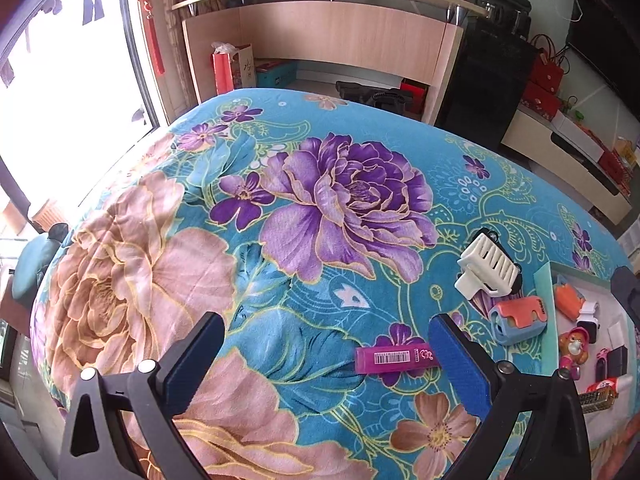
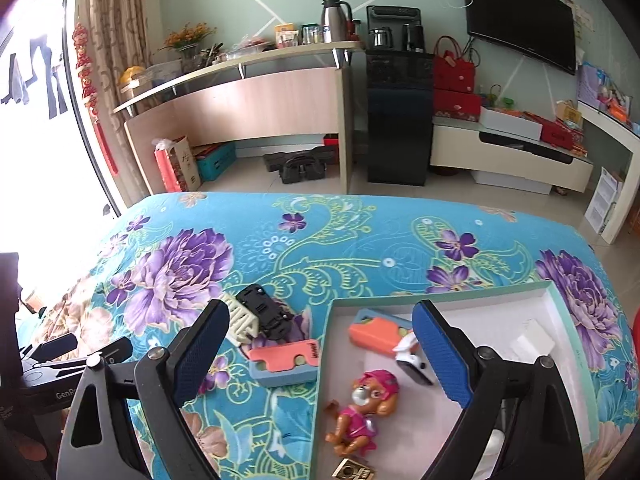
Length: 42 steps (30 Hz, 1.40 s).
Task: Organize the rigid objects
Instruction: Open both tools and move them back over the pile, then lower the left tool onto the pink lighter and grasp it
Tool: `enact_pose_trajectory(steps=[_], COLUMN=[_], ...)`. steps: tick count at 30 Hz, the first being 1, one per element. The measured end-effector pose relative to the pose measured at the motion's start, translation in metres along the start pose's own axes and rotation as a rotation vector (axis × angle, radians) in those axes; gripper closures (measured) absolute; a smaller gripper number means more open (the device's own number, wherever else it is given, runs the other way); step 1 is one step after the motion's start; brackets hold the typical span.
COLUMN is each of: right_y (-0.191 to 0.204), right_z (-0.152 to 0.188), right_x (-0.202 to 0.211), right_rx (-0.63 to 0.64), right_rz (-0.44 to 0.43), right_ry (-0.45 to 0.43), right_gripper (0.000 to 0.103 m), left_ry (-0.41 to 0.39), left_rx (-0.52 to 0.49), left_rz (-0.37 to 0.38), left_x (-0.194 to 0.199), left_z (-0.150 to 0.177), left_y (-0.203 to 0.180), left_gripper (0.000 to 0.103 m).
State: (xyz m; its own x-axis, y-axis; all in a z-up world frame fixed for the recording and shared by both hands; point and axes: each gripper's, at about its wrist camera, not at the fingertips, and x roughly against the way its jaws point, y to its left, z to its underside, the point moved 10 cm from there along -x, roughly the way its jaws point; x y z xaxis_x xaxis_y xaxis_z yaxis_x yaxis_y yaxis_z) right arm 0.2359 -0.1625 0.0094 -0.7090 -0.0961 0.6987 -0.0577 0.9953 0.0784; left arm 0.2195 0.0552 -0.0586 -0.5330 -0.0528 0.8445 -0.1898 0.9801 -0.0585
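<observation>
Blue-padded left tongs [image 1: 326, 364] stand wide apart and empty over the flowered blanket [image 1: 200, 280]; a magenta eraser box [image 1: 394, 358] lies flat just inside the right pad, its far end hidden behind that pad. Beyond it sit a coral-and-blue case [image 1: 518, 318] and a white slatted piece [image 1: 486, 268], near the box's left wall. Most of the blanket to the left lies bare up to its far edge.

Right tongs [image 2: 320, 356] are also apart and empty, straddling the left wall of the shallow box [image 2: 552, 292]. Inside it lie a pink dog figure [image 2: 366, 410], an orange case [image 2: 376, 336] and a white-and-black item [image 2: 412, 358] partly behind the right pad; a gold object [image 2: 352, 472] is cut off at the bottom edge.
</observation>
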Motion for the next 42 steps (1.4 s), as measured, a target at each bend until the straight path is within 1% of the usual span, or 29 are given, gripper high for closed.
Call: enact_pose_trajectory(steps=[4,8,11,14,20,22,27,31,34,37,39,42], right_y=[0.026,0.043,0.048,0.043,0.024,0.019,0.014,0.014,0.014,0.015,0.015,0.015], right_z=[0.014,0.026,0.031,0.031,0.028,0.028,0.031,0.031,0.031,0.031,0.032,0.033], right_x=[-0.020,-0.035,-0.040,-0.039,-0.036,-0.037,-0.039,-0.039,-0.039,-0.040,-0.041,-0.042], right_rx=[0.027,0.061,0.075,0.068,-0.002,-0.013,-0.031,-0.029,-0.026,-0.025,-0.023,-0.023], right_rz=[-0.043,-0.057,-0.055,-0.038,-0.024,-0.016,-0.011,-0.010,-0.009,-0.007,-0.005,-0.003], right_ry=[0.056,0.101,0.118,0.113,0.105,0.109,0.119,0.116,0.117,0.119,0.122,0.126], right_gripper=[0.010,0.010,0.010,0.010,0.010,0.010,0.010,0.010,0.010,0.010,0.010,0.010], left_ry=[0.028,0.050,0.073,0.100,0.147,0.156,0.157,0.157,0.150,0.137,0.132,0.138], left_rx=[0.016,0.032,0.029,0.016,-0.031,-0.051,-0.087,-0.099,-0.092,-0.066,-0.082,-0.102], left_rz=[-0.008,0.007,0.016,0.026,0.085,0.079,0.060,0.071,0.071,0.046,0.037,0.057], left_x=[-0.011,-0.020,-0.028,-0.036,-0.047,-0.050,-0.053,-0.054,-0.055,-0.061,-0.062,-0.061], left_z=[0.008,0.014,0.020,0.026,0.039,0.042,0.045,0.046,0.045,0.042,0.042,0.043], left_y=[0.008,0.010,0.007,-0.001,-0.029,-0.036,-0.049,-0.060,-0.065,-0.066,-0.067,-0.066], left_gripper=[0.000,0.000,0.000,0.000,0.000,0.000,0.000,0.000,0.000,0.000,0.000,0.000])
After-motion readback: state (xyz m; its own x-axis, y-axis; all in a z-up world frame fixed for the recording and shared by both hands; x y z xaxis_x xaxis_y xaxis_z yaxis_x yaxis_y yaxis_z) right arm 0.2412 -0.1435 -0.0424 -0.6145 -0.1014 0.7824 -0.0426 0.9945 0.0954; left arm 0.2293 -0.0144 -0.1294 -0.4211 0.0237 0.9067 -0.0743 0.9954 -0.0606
